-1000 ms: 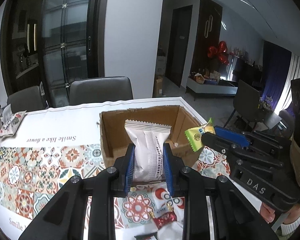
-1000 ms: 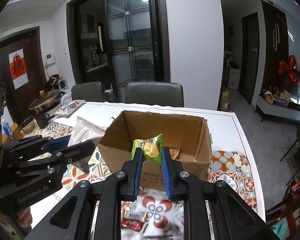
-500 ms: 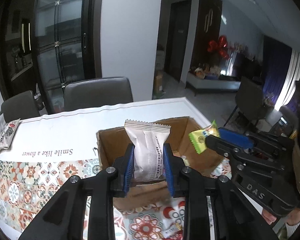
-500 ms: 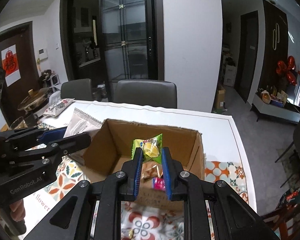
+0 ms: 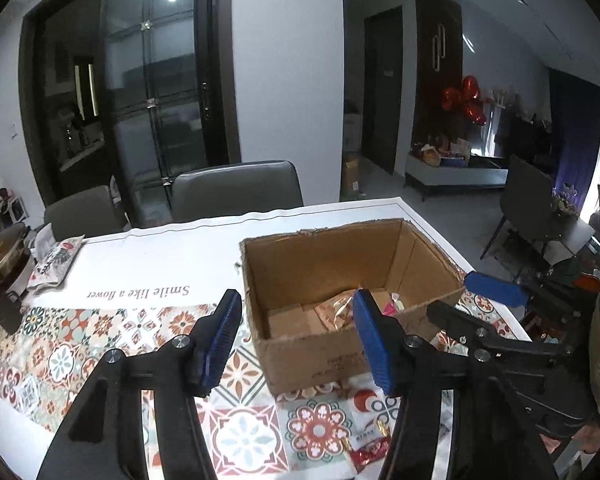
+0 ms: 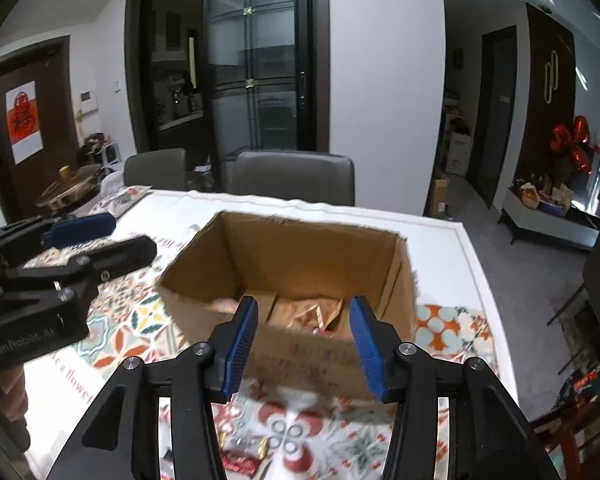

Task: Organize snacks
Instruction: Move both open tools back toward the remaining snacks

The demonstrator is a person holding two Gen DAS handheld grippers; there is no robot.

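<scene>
Left wrist view: my left gripper (image 5: 296, 332) has its jaws spread wide with nothing between the blue pads (image 5: 220, 340). It hangs just in front of the cardboard box (image 5: 320, 352), which sits open on the table (image 5: 172, 256) with the flowery cloth (image 5: 100, 340). Inside the box I see a shiny gold snack bag (image 5: 336, 312) and a small pink candy (image 5: 388, 309) on the bottom. I cannot tell what else is down there. A red wrapped candy (image 5: 366, 454) lies on the cloth, close to me. My right gripper (image 5: 472, 294) shows off to the right, just beside the box.

In the right wrist view, my right gripper (image 6: 303, 340) is spread wide too and holds nothing. It is near the front wall of the box (image 6: 308, 364). The picture is a bit blurry here. I see the gold snack bag (image 6: 308, 314) inside. A few small wrapped candies (image 6: 240, 454) lie on the cloth below my fingers. My left gripper (image 6: 96, 236) is on the left, with its jaws apart.
</scene>
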